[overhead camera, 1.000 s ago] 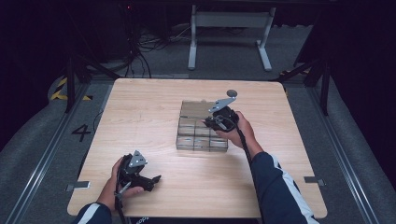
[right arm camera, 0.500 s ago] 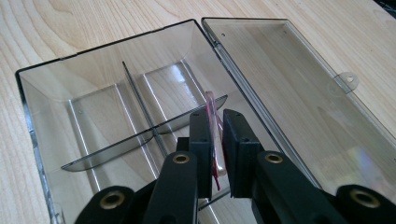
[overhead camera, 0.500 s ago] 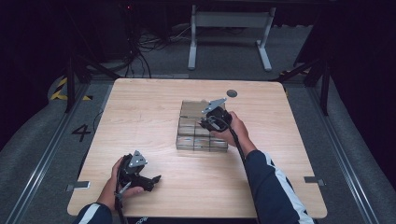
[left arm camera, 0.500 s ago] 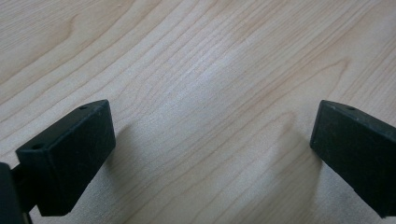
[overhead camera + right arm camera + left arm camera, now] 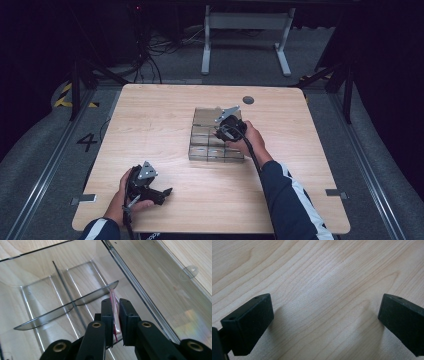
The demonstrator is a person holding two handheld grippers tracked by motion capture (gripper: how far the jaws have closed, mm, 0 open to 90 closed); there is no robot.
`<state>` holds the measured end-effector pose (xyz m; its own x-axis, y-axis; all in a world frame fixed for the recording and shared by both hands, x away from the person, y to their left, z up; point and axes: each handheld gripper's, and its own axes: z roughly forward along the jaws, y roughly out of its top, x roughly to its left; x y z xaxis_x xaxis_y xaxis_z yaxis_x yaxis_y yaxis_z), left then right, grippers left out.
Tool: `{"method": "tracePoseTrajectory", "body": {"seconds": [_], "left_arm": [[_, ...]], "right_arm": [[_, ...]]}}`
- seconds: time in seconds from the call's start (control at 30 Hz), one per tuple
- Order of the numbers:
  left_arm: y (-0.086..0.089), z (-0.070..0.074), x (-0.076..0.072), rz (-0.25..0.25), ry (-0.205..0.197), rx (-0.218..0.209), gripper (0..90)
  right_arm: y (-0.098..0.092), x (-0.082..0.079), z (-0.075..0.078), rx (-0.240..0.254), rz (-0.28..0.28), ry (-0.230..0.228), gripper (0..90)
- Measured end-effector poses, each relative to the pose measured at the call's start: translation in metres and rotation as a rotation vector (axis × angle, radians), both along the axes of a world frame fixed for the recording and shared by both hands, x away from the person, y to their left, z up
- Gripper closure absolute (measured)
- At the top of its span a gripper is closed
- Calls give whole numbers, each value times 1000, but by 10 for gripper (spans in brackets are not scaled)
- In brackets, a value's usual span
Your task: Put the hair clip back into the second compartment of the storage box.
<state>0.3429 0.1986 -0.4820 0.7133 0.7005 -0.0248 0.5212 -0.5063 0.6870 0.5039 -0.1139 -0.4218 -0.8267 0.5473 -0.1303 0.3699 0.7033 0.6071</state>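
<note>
My right gripper (image 5: pixel 115 315) pinched a thin pink card (image 5: pixel 114 305) over the organizer (image 5: pixel 200 150); it could snag a divider (image 5: pixel 75 303). My left gripper (image 5: pixel 324 322) gaped empty.

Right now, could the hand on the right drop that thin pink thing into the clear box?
Probably yes. The right gripper is shut on the thin pink piece and hangs over the clear divided box, whose top looks open. Only a curved divider lies just ahead, with free compartments on either side.
</note>
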Motion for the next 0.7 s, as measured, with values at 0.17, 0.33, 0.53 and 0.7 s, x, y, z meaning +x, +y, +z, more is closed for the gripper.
{"method": "tracePoseTrajectory", "body": {"seconds": [0.17, 0.33, 0.53, 0.7], "left_arm": [[0, 0, 0, 3, 2, -1, 6], [0, 0, 0, 3, 2, -1, 6], [0, 0, -1, 4, 2, 0, 7], [0, 0, -1, 4, 1, 0, 6]], "right_arm": [[0, 1, -2, 7, -3, 12, 829], [4, 2, -5, -7, -1, 11, 827], [5, 3, -7, -13, -8, 12, 825], [6, 4, -8, -9, -17, 11, 811]]}}
